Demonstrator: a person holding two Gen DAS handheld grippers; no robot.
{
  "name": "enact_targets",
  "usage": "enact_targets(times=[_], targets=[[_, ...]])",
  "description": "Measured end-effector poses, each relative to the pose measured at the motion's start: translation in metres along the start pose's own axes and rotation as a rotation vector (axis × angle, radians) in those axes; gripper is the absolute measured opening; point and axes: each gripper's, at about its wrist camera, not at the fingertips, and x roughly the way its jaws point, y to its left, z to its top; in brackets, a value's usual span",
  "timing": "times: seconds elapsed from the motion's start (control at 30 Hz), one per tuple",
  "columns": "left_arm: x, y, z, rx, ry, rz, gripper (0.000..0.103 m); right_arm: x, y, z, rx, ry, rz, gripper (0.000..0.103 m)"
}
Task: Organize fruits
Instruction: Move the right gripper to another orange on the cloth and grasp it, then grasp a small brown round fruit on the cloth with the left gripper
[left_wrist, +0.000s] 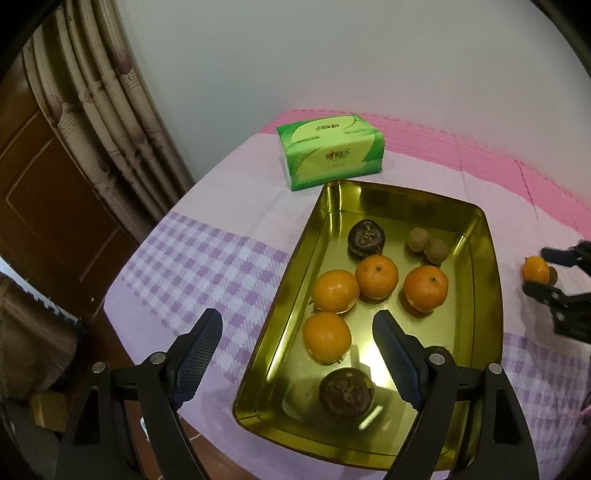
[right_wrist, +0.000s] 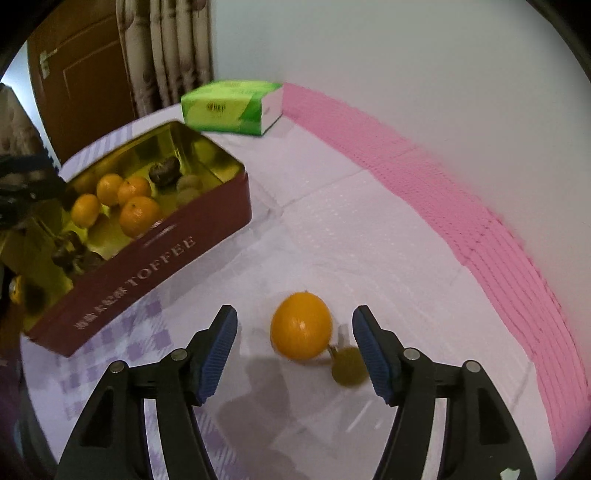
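Observation:
A gold-lined tin with red outer walls holds several oranges, two dark wrinkled fruits and two small brownish fruits. My left gripper is open above the tin's near left rim and holds nothing. To the right of the tin a loose orange lies on the cloth, and a small greenish-brown fruit touches its near right side. My right gripper is open and straddles this orange, both pads clear of it. The left wrist view shows that gripper at the far right.
A green tissue pack lies behind the tin, near the wall. A pink mat strip runs along the wall. The table edge drops off at the left, with a curtain and a brown door beyond.

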Motion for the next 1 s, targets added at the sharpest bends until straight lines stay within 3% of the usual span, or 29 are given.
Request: enact_targets(times=[0.1,0.23,0.33,0.43,0.57,0.63,0.77,0.9,1.0], targets=[[0.002,-0.002,-0.001,0.009,0.005,0.004,0.084,0.003,0.008,0.001,-0.001,-0.003,-0.031,0.033],[-0.001,-0.005,-0.002,0.021,-0.004,0.007,0.084,-0.049,0.017,-0.014,0.067,-0.141,-0.01,0.033],[-0.01,-0.009,-0.003,0.041,-0.039,-0.01,0.084,-0.087,0.002,-0.047,0.167,-0.211,-0.062,0.033],[-0.031,-0.02,-0.004,0.074,-0.09,-0.051,0.084,-0.103,-0.038,-0.099,0.311,-0.183,-0.155,0.033],[-0.07,-0.045,-0.002,0.132,-0.146,-0.197,0.084,-0.109,-0.083,-0.155,0.471,-0.135,-0.235,0.033],[-0.083,-0.066,-0.001,0.189,-0.165,-0.278,0.089,-0.108,-0.1,-0.177,0.532,-0.117,-0.266,0.033],[-0.084,-0.123,0.009,0.31,-0.128,-0.422,0.091,-0.096,-0.115,-0.198,0.612,-0.097,-0.27,0.033],[-0.066,-0.177,0.022,0.402,-0.122,-0.464,0.091,-0.094,-0.119,-0.207,0.655,-0.138,-0.251,0.034],[-0.045,-0.21,0.029,0.458,-0.066,-0.505,0.091,-0.097,-0.123,-0.212,0.671,-0.153,-0.238,0.034]])
